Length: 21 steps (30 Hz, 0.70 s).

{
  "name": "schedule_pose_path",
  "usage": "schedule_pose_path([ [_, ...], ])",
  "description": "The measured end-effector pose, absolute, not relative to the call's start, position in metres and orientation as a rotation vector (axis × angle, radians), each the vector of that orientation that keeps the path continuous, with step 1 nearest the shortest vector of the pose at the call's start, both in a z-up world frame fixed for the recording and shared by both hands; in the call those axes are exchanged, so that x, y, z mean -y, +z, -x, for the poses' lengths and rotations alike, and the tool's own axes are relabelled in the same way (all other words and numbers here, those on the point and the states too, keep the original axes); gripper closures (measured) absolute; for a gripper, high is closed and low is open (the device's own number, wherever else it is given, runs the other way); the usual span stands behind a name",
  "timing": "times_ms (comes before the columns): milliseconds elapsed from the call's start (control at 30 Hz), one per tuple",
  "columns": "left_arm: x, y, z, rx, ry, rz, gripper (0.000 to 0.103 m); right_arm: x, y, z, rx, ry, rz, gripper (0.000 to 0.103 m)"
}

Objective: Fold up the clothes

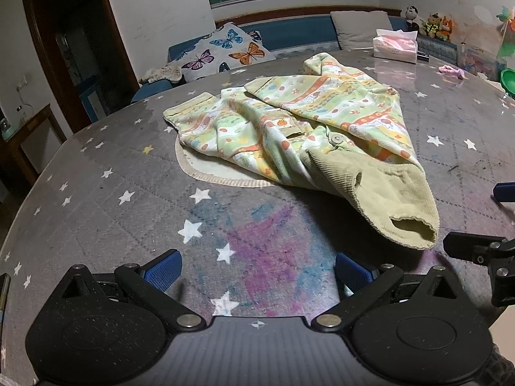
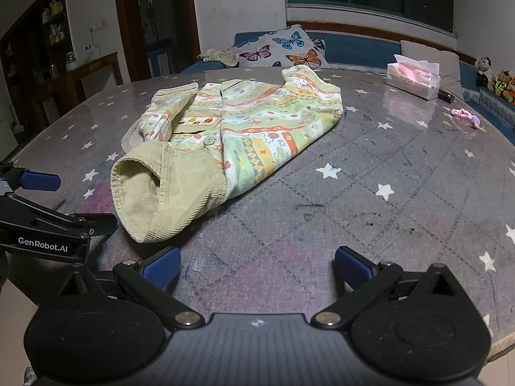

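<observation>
Both held wide apart and empty — left gripper point(image 1: 257, 271) and right gripper point(image 2: 257, 268), low over the table point(image 2: 370, 193). Just ahead, between them, the small patterned jacket point(image 2: 257, 128), rumpled, corduroy collar point(image 2: 180, 189) nearest. Probably soft, light, limp — best pinched at collar or hem. Plenty of bare surface rightward; tissue box point(image 2: 413, 80) far ahead.

We are counting one patterned garment point(image 2: 244, 128) lying at twelve o'clock on one table point(image 2: 386, 199). We are seeing one tissue box point(image 2: 413, 78) at one o'clock, one pink item point(image 2: 466, 117) at two o'clock, and one butterfly pillow point(image 2: 280, 48) at twelve. We are tallying three plush toys point(image 1: 429, 22) and two grippers: left gripper point(image 1: 257, 273), right gripper point(image 2: 257, 270).
</observation>
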State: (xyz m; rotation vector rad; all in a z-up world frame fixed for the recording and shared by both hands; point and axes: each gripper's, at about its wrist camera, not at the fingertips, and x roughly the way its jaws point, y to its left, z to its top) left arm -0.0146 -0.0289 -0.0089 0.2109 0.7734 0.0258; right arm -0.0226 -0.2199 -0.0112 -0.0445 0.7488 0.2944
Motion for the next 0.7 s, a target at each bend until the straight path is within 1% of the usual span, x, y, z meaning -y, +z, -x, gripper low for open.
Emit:
schedule_pose_path([
  [467, 0.03, -0.008, 0.011, -0.772, 0.025, -0.213, 0.0, 0.219, -0.01, 0.02, -0.747, 0.292, 0.045, 0.0],
  [700, 0.024, 0.001, 0.006, -0.753, 0.039, -0.205, 0.0, 0.221, -0.003, 0.014, -0.73, 0.283, 0.047, 0.0],
])
